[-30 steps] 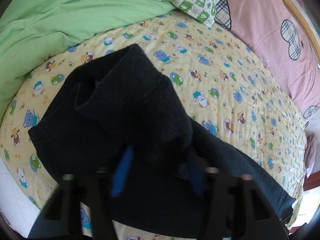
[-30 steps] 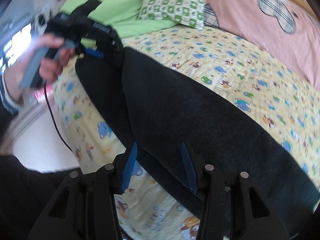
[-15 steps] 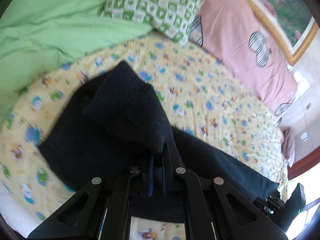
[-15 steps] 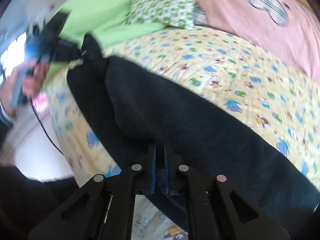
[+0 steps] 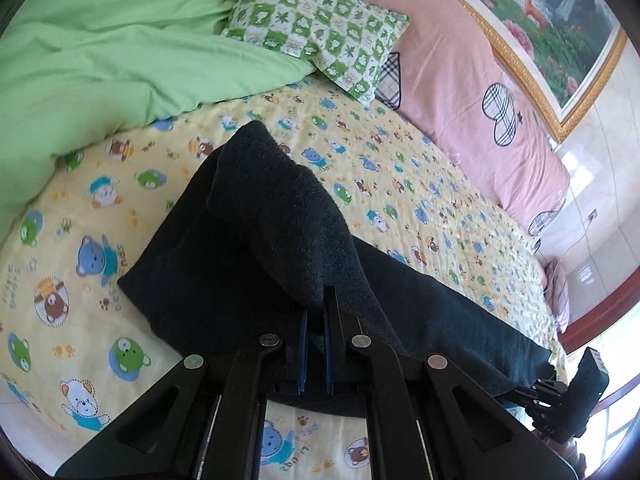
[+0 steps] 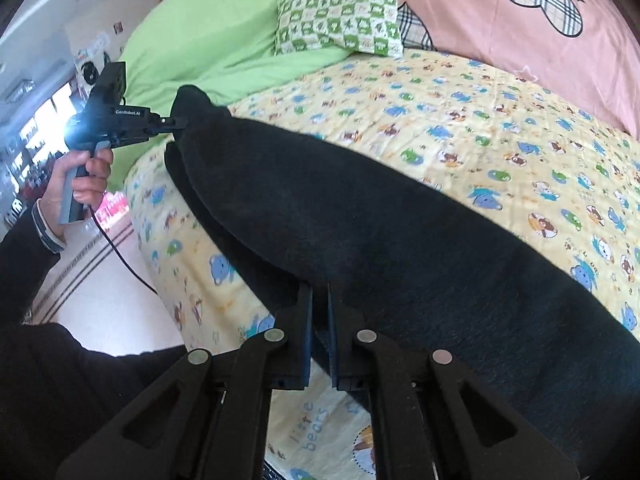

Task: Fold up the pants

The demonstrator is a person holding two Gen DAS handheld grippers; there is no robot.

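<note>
Dark pants [image 6: 360,220] lie lengthwise along the near edge of a bed covered by a yellow sheet [image 6: 500,128] printed with cartoon bears. A gripper held in each hand has hold of the near long edge of the pants, one toward each end, and the cloth at both pinches is raised off the sheet. This looks like the start of the lengthwise fold, with one leg about to be carried over the other.

The left gripper [image 5: 314,316] has its blue-lined fingers drawn almost together on a bunched ridge of dark cloth. The right gripper [image 6: 319,300] is likewise nearly closed, nipping a thin fold of the pants edge.

The next move probably calls for both hands to lift together and sweep the held edge away from the person, across toward the far side, keeping the cloth taut between the two pinches so it lands flat

A green blanket [image 5: 120,40] and a checked pillow [image 5: 320,24] lie beyond
</note>
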